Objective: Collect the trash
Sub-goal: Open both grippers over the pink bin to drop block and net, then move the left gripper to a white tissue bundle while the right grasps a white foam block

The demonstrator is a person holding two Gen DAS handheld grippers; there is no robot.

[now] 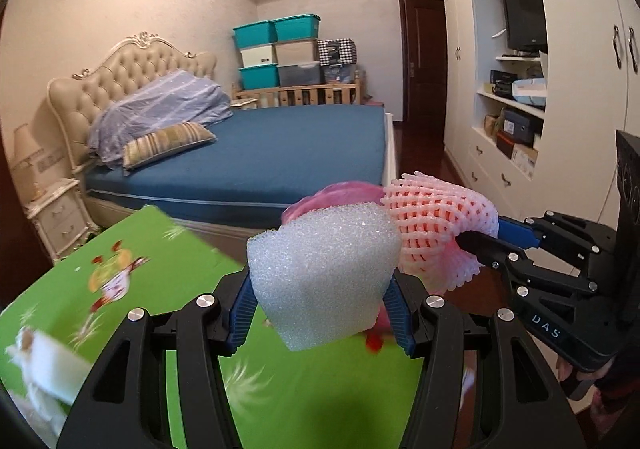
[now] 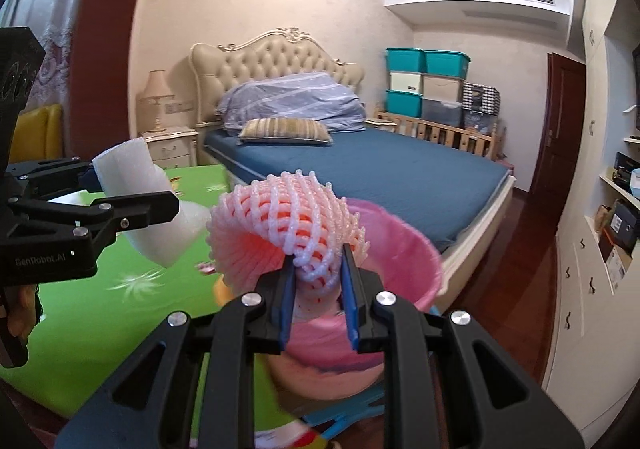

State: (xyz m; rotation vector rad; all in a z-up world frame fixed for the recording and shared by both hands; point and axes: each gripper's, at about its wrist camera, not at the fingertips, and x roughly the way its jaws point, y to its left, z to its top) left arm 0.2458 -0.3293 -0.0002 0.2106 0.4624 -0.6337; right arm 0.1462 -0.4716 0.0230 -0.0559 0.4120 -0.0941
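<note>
In a bedroom, the left gripper point(image 1: 320, 289) clamps a chunk of white foam point(image 1: 326, 273), its blue pads pressed against the chunk's two sides. The foam is coarse and bubbly, a curved slab with a rounded top edge and a cut flat face; in the right wrist view the foam point(image 2: 132, 177) reads as a bent, half-tube shape whose long axis runs up and away from the left gripper point(image 2: 132, 205), tilted toward the bed point(image 2: 380, 173).

The right gripper point(image 2: 318, 297) is closed narrow on a pink foam net point(image 2: 280, 217), pinching its gathered lower end between blue pads. The net is a soft open lattice of diamond cells, flared like a sleeve; its open mouth faces left and back toward the camera, and its long axis rises from the jaws up and forward. From the left wrist view the net point(image 1: 436, 221) extends leftward from the right gripper point(image 1: 480, 241), its far end just beside the white foam.

Both pieces are held in the air above a green mat point(image 1: 120, 269) printed with cartoon figures. A pink bin point(image 2: 400, 249) with a thin pink liner sits directly under and behind the net, near the bed's foot corner. White scraps point(image 1: 36, 369) lie blurred on the mat's left edge.
</note>
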